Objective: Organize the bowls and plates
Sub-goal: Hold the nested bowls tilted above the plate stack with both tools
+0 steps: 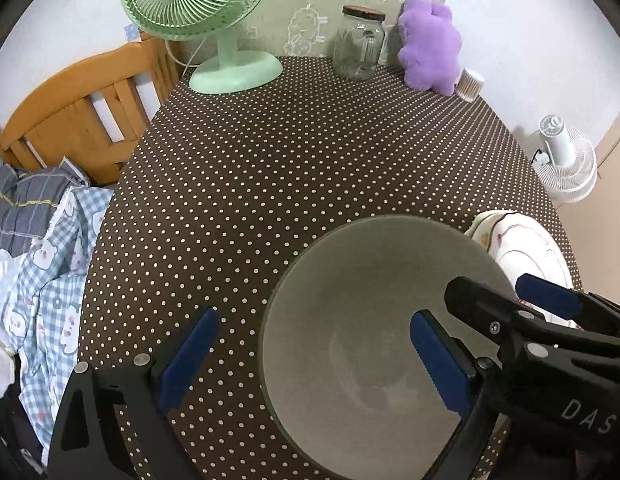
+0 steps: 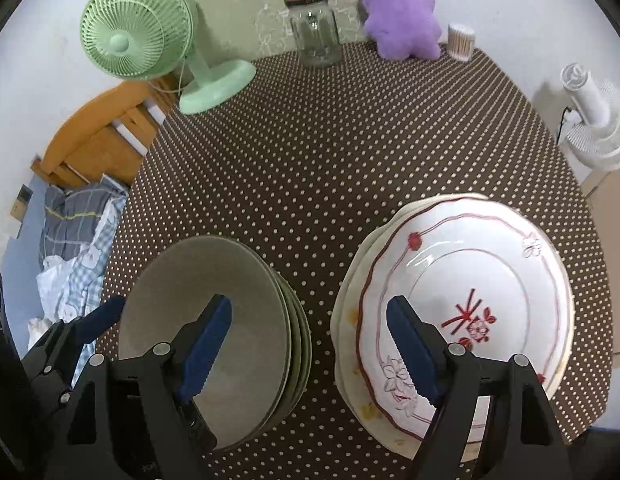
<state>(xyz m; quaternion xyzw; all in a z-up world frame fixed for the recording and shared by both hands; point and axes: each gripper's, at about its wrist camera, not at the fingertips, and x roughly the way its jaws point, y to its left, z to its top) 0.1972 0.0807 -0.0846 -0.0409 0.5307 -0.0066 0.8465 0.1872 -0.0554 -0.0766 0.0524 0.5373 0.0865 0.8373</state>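
Holding both grippers over the polka-dot tablecloth (image 2: pixel 350 152), I have my left gripper (image 1: pixel 314 360) with its blue pads spread wide, one pad outside the rim of the grey-green bowl (image 1: pixel 374 320) and the other over its hollow, neither pressing on it. My right gripper (image 2: pixel 310 348) has its jaws apart too, nothing between them but cloth; one pad hangs over the stack of grey-green bowls (image 2: pixel 230 288) on my left, the other over the stack of plates (image 2: pixel 470 280) on my right, whose top plate is white with red flower patterns. The two stacks stand near each other, not touching. At the far edge stand a green desk fan (image 2: pixel 138 36), a glass jar (image 2: pixel 314 32) and a purple plush toy (image 2: pixel 398 12)
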